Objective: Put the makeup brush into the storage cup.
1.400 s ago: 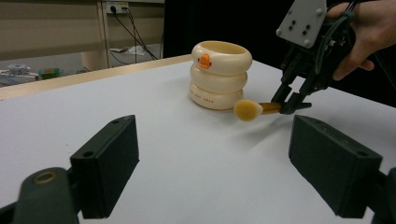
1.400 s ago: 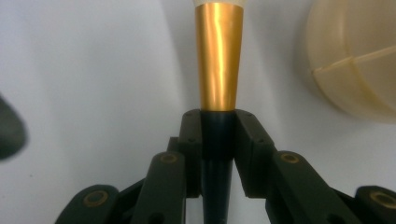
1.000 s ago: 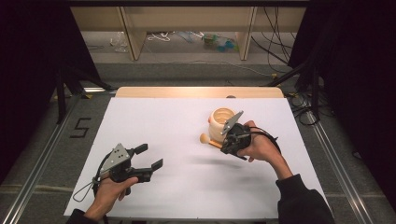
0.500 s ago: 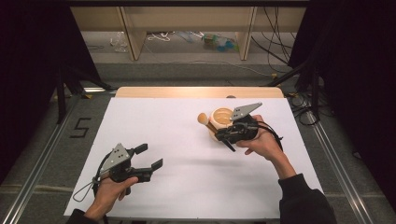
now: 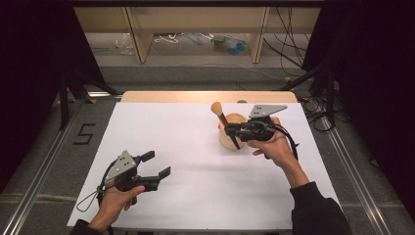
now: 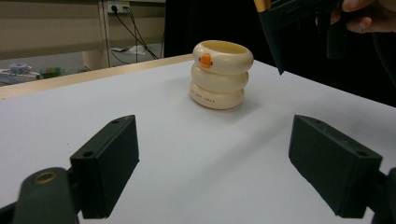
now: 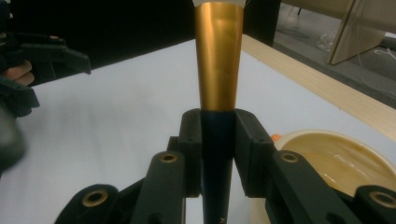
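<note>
Clamped in my right gripper (image 5: 234, 132), the makeup brush (image 5: 223, 122) tilts bristles-up above the duck cup (image 6: 219, 74), hand level.

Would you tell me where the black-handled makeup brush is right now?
In the high view, the black-handled makeup brush is clamped in the right hand-held gripper, over the cream ringed duck cup at table right.

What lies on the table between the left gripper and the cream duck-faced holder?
Nothing: in the left gripper view, only bare white table stretches from the left gripper, jaws open, to the holder.
</note>
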Demonstrator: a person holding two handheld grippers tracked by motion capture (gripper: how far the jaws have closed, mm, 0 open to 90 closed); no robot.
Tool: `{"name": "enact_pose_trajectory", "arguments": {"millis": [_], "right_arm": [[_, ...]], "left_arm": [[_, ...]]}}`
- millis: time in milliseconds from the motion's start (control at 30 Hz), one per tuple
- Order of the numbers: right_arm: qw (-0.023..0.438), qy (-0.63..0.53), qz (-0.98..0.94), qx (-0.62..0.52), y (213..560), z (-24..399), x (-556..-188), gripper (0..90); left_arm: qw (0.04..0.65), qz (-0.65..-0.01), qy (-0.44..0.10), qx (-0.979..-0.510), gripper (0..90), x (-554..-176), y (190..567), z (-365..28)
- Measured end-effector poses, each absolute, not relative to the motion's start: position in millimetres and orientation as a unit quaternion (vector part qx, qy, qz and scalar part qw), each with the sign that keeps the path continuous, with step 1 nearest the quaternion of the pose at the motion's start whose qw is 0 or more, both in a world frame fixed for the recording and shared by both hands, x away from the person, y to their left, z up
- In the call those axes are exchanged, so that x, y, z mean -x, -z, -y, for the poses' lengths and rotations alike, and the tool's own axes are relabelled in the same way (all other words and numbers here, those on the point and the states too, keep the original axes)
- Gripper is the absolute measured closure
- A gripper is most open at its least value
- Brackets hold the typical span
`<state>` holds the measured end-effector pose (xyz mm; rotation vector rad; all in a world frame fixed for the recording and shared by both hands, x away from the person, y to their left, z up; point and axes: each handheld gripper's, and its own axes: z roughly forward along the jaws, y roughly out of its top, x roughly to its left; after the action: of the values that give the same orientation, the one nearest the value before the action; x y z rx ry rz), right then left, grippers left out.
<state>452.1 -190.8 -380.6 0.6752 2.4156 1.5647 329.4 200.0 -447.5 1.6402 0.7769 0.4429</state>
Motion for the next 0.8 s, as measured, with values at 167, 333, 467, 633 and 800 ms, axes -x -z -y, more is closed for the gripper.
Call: {"name": "enact_pose_trajectory", "arguments": {"millis": [167, 333, 467, 633, 800], "right_arm": [[0.107, -0.549, -0.794, -0.237, 376.7, 192.4, -453.6, 74.6], [0.128, -0.571, -0.773, -0.245, 372.3, 195.9, -457.7, 74.6], [0.136, -0.584, -0.759, -0.254, 370.8, 199.1, -463.1, 74.6], [0.144, -0.59, -0.751, -0.26, 368.1, 201.2, -467.5, 74.6], [0.153, -0.598, -0.741, -0.265, 369.6, 200.3, -473.2, 74.6]], "left_arm": [[0.595, -0.334, -0.192, -0.705, 16.0, -329.1, 447.3, -200.0], [0.595, -0.336, -0.192, -0.704, 16.0, -329.3, 447.4, -200.4], [0.601, -0.34, -0.187, -0.698, 16.0, -329.3, 447.7, -199.5], [0.596, -0.334, -0.192, -0.704, 16.0, -329.5, 447.4, -200.3], [0.596, -0.336, -0.192, -0.704, 16.0, -329.6, 447.5, -200.2]]}}
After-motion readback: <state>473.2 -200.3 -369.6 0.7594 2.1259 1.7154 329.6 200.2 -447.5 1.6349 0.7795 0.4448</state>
